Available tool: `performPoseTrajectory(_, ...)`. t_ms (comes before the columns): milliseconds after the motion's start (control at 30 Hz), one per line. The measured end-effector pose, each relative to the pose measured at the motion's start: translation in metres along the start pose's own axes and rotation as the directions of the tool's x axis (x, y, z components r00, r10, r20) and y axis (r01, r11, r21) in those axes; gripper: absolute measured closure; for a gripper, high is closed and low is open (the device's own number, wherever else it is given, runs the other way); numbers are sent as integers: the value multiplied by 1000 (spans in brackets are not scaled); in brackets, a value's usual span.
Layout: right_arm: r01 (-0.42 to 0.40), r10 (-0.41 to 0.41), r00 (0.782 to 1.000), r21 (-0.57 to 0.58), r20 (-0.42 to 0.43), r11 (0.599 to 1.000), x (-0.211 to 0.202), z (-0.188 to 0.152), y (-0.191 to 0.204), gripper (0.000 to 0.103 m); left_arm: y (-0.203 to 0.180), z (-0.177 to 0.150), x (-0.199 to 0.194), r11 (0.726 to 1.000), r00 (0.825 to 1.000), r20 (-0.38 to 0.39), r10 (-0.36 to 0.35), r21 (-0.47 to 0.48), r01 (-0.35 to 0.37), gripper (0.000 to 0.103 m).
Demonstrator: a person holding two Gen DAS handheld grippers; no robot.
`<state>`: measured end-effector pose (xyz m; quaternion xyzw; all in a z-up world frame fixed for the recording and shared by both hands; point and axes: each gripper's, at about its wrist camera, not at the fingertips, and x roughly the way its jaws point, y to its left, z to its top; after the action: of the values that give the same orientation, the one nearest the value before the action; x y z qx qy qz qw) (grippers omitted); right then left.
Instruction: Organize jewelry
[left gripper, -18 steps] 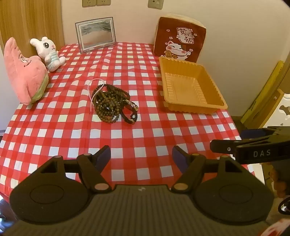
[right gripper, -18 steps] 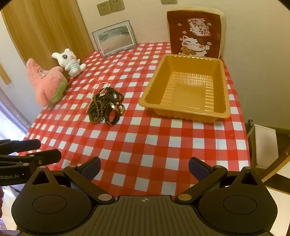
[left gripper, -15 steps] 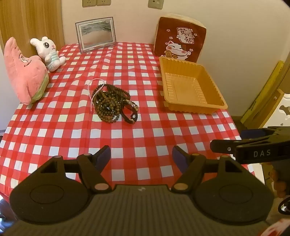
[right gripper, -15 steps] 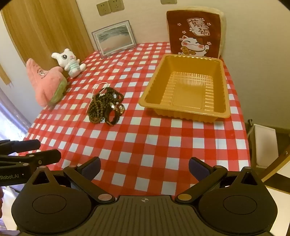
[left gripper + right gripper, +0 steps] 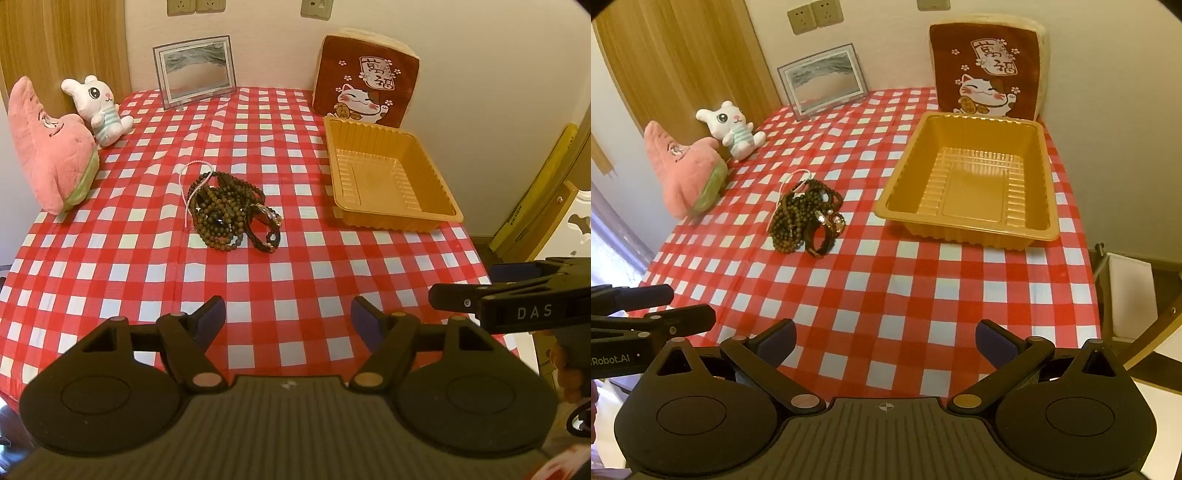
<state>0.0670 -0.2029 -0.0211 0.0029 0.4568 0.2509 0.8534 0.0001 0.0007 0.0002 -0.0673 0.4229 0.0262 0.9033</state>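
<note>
Hovering at the near edge of the checked surface [image 5: 295,280], the left tool [image 5: 288,319] and right tool [image 5: 884,338] both sit spread wide, gripping nothing. That tangled heap of bead bracelets [image 5: 231,214] lies mid-cloth, well apart from the empty orange tray [image 5: 964,236]. Danger here, I'd say: pinch one strand and the whole knot drags along, or beads slip loose, or the cloth bunches underneath.

Warm, yellowish indoor light, moderately bright. Soft shadows only. Mild glare on orange tray [image 5: 971,192] floor. Strong fisheye bending at edges; dark vignette corners. Daylight washes the right-wrist view's left edge. Focus sharp.
</note>
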Motion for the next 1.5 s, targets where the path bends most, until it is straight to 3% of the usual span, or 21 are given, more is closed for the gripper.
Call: performPoseTrajectory(1500,4,-4,1000,-2,0,1000,7,5,2,0,1,-3,1,1000,1000,-5,1,0,-1,30)
